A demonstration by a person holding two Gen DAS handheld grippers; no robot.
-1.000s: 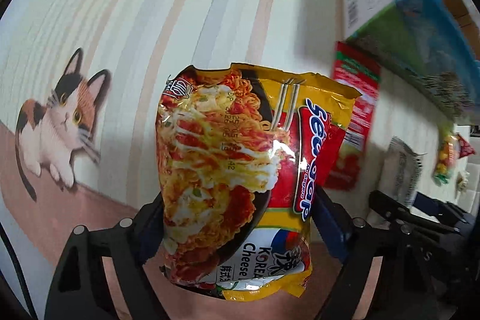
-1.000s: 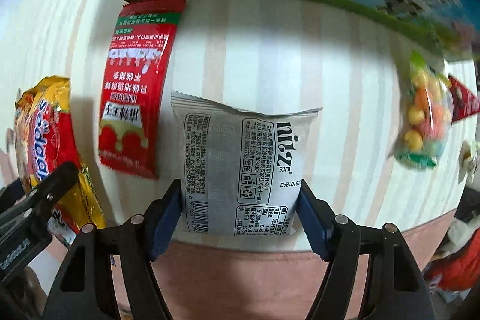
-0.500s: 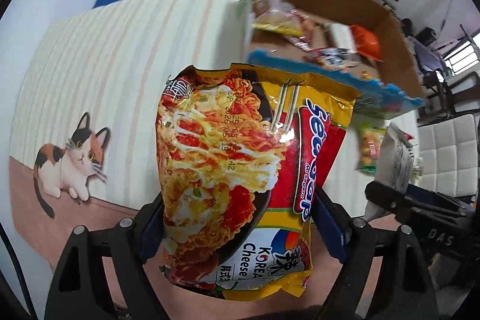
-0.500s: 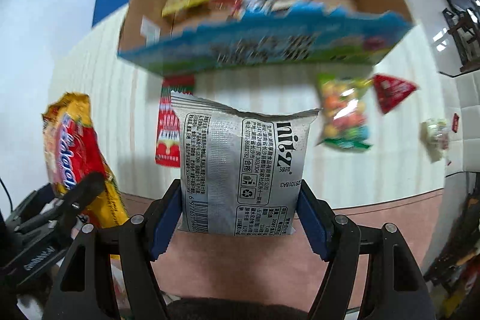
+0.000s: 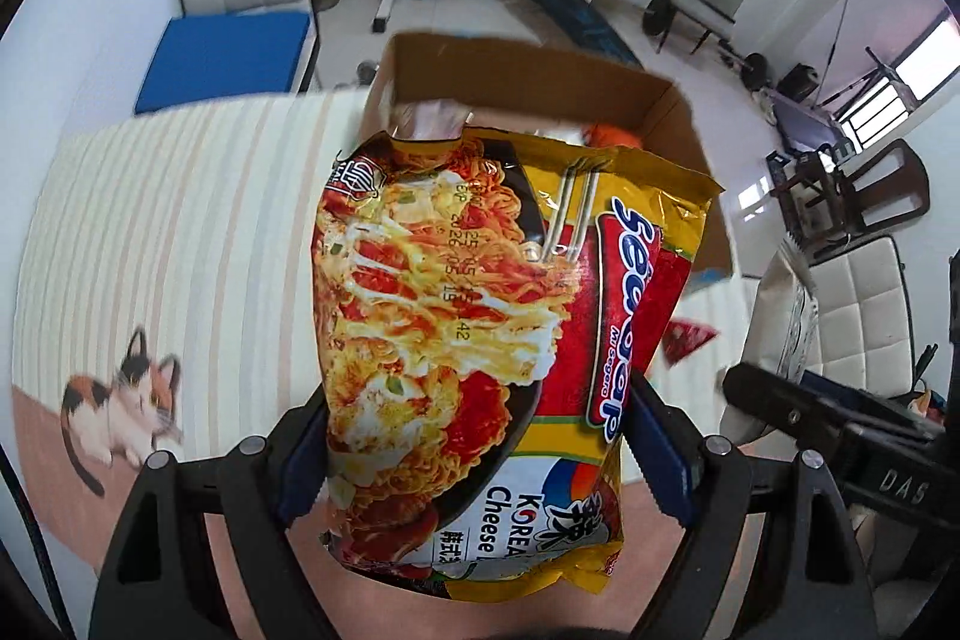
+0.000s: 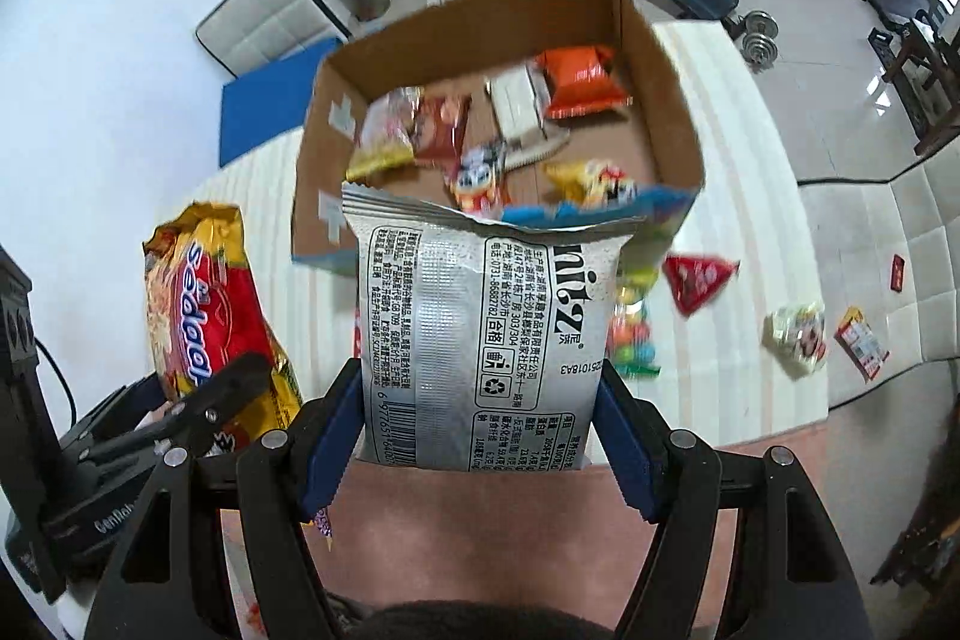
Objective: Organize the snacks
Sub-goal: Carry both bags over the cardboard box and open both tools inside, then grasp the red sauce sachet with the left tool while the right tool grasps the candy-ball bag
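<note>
My left gripper is shut on a yellow and red noodle packet, held high above the table; the packet also shows in the right wrist view. My right gripper is shut on a silver snack bag, which shows in the left wrist view too. An open cardboard box with several snacks inside stands on the striped table beyond both packets. It also shows in the left wrist view.
A red triangular packet, a colourful candy bag and small wrapped snacks lie on the striped tablecloth right of the box. A cat picture is at the cloth's left. Chairs and gym gear stand behind.
Both grippers have risen well above the table with their packets. The view has tipped up from the table surface, so the box's open top and the room now show.
</note>
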